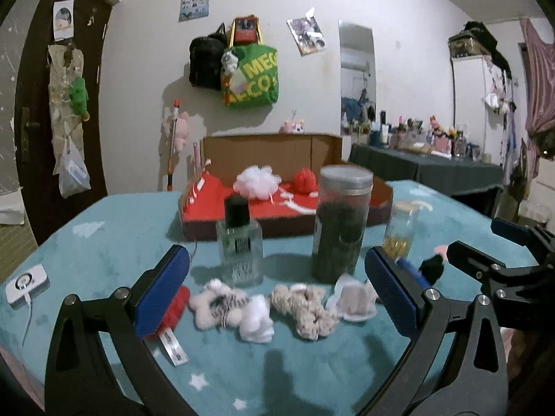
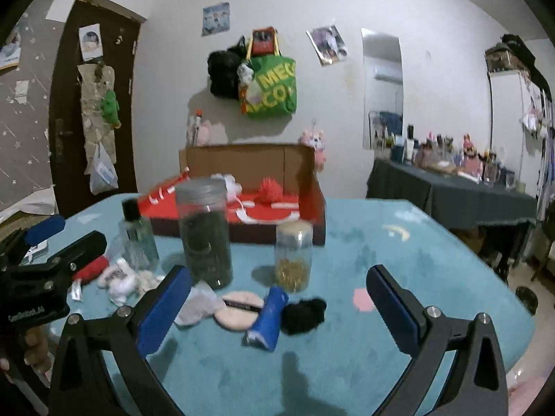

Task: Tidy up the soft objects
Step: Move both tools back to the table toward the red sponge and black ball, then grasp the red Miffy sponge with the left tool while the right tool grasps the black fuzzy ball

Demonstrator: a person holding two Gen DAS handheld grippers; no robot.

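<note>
Soft things lie in a row on the teal blanket: a red knit piece (image 1: 173, 306), a pink-white plush (image 1: 216, 303), a white puff (image 1: 258, 320), a beige scrunchie (image 1: 307, 308) and a pale sachet (image 1: 355, 301). My left gripper (image 1: 277, 291) is open and empty just above them. My right gripper (image 2: 279, 301) is open and empty over a round pad (image 2: 239, 310), a blue roll (image 2: 269, 315) and a black fluffy piece (image 2: 303, 313). A cardboard box (image 1: 274, 147) with red lining holds a white mesh puff (image 1: 256, 180) and a red ball (image 1: 305, 180).
A perfume bottle (image 1: 239, 246), a tall dark-filled jar (image 1: 341, 222) and a small jar of gold bits (image 2: 293, 256) stand between the soft things and the box. A white charger (image 1: 26, 284) lies at the left edge. A cluttered dark table (image 2: 451, 187) stands at right.
</note>
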